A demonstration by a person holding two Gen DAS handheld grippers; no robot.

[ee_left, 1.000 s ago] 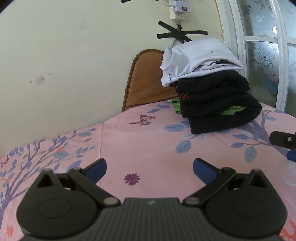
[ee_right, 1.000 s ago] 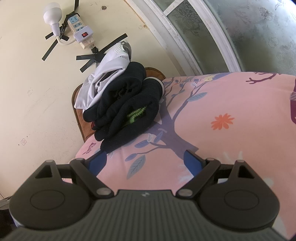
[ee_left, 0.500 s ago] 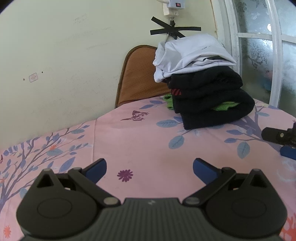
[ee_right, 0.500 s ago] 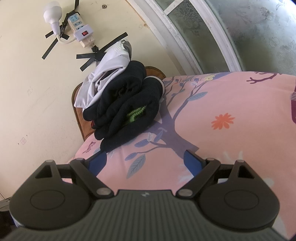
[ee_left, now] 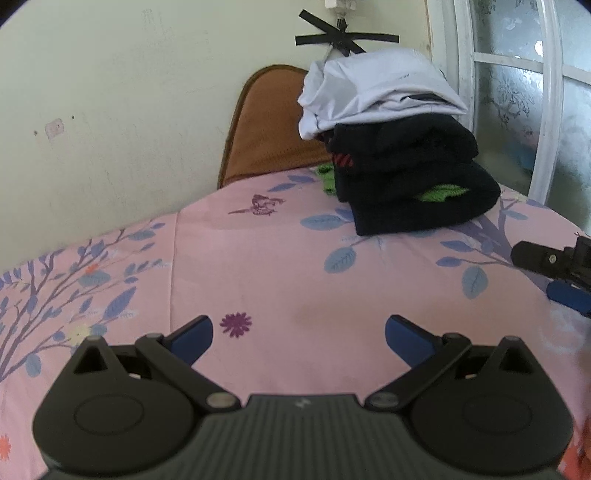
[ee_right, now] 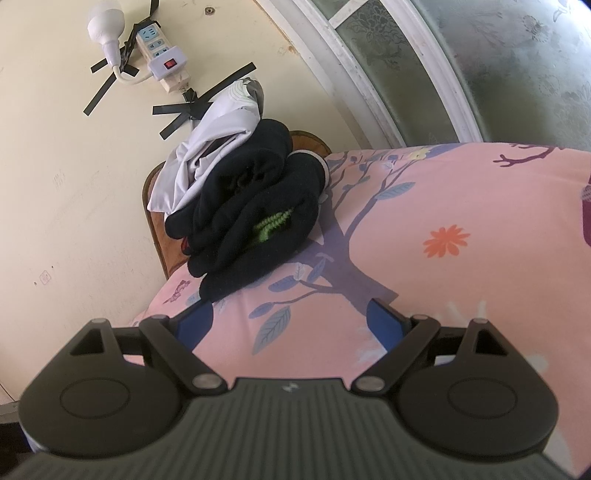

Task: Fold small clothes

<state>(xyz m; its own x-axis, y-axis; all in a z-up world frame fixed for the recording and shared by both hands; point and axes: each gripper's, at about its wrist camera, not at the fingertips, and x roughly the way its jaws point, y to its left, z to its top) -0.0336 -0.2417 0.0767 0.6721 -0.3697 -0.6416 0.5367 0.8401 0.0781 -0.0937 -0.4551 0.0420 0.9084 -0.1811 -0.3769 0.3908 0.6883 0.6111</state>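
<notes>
Upper right of the left wrist frame, we see the stack of folded clothes (ee_left: 399, 147) on the bed (ee_left: 258, 266). Our left gripper (ee_left: 298, 334) and right gripper (ee_right: 291, 319) hang spread and empty; we judge the folding largely done.

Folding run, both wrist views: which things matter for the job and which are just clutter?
Job:
stack of folded clothes
left gripper, open, empty
right gripper, open, empty
pink floral sheet

Clutter:
brown cushion
power strip
white plug
black tape
window
</notes>
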